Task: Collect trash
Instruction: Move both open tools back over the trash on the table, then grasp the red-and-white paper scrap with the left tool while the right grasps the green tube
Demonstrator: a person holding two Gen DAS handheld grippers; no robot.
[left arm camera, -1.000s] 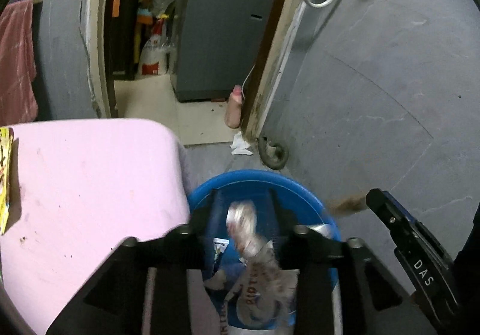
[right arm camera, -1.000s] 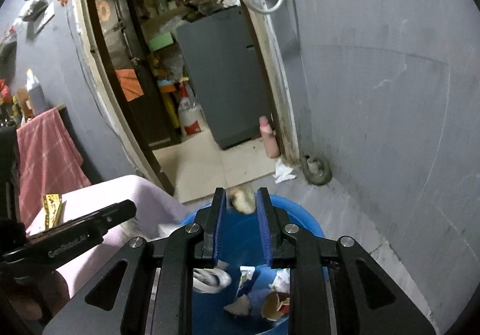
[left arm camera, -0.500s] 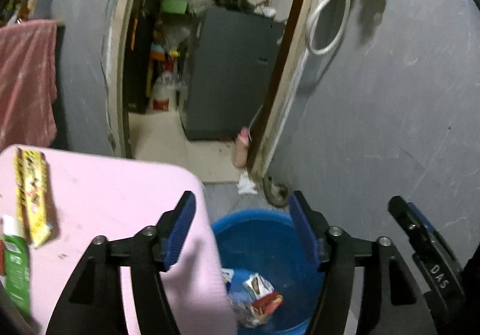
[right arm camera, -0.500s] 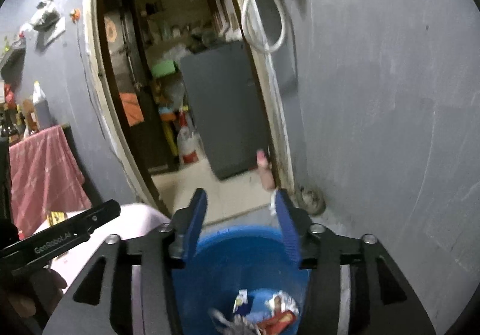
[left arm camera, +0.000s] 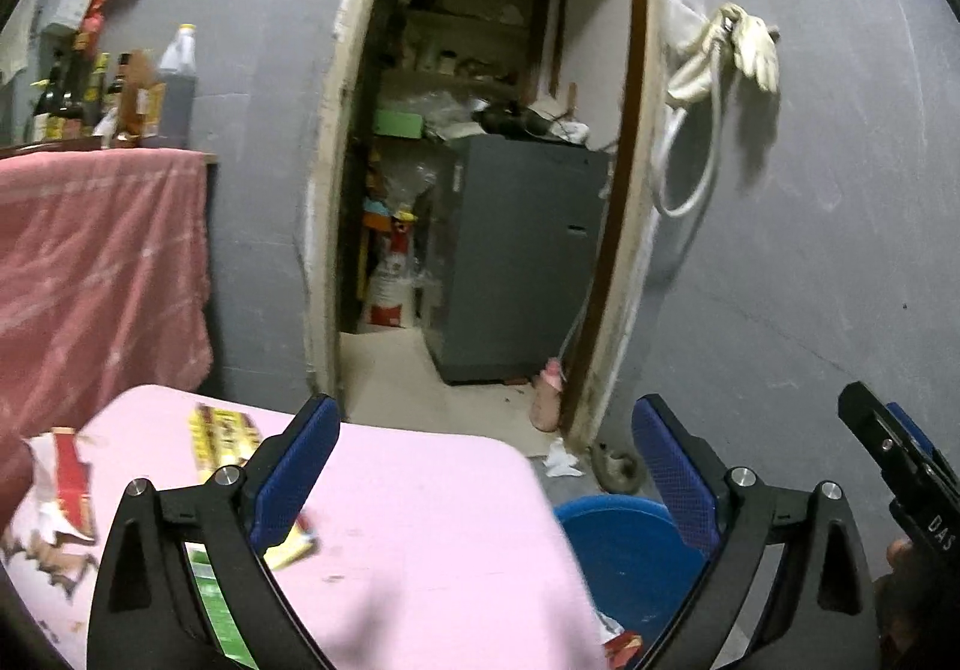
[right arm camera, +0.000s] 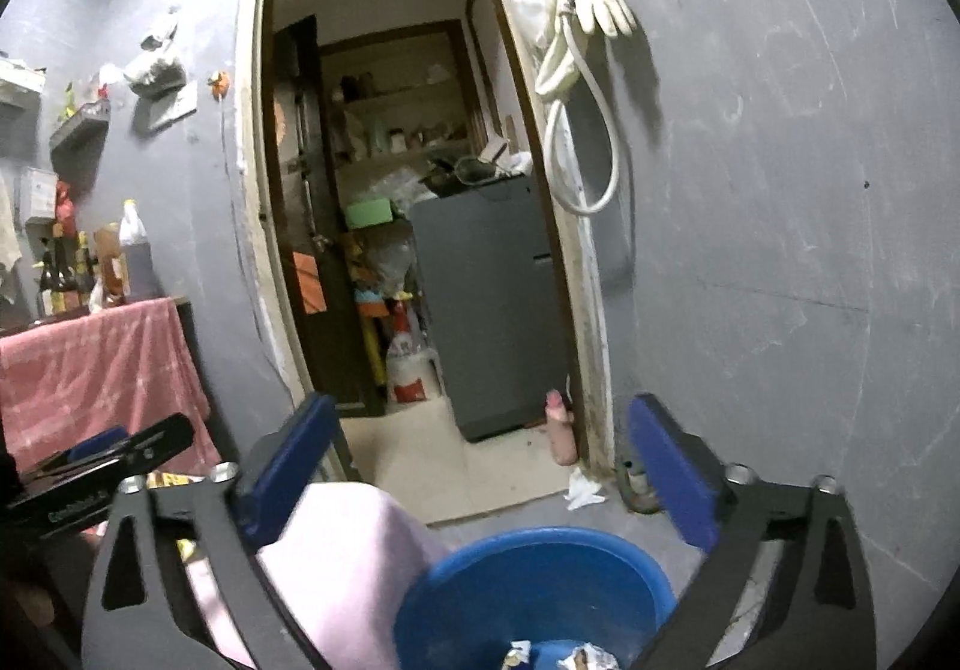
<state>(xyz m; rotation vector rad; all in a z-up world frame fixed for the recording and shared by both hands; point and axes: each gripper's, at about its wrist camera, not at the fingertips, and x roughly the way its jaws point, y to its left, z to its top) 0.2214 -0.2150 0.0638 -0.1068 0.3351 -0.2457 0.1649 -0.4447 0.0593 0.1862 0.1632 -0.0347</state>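
Both jaws are spreading wide with nothing between them: the left hand-held gripper [left arm camera: 486, 484] hangs over the pink surface [left arm camera: 420, 520], the right hand-held gripper [right arm camera: 480, 466] above the blue bin [right arm camera: 528, 580]. Crumpled wrappers [right arm camera: 576, 655] lie in the bin's bottom (only partly visible). A yellow packet [left arm camera: 219, 439] and a red-and-white wrapper [left arm camera: 63, 484] lie on the surface.

Left gripper [left arm camera: 486, 466] jaws opening, empty, above pink table [left arm camera: 420, 520], apparently.
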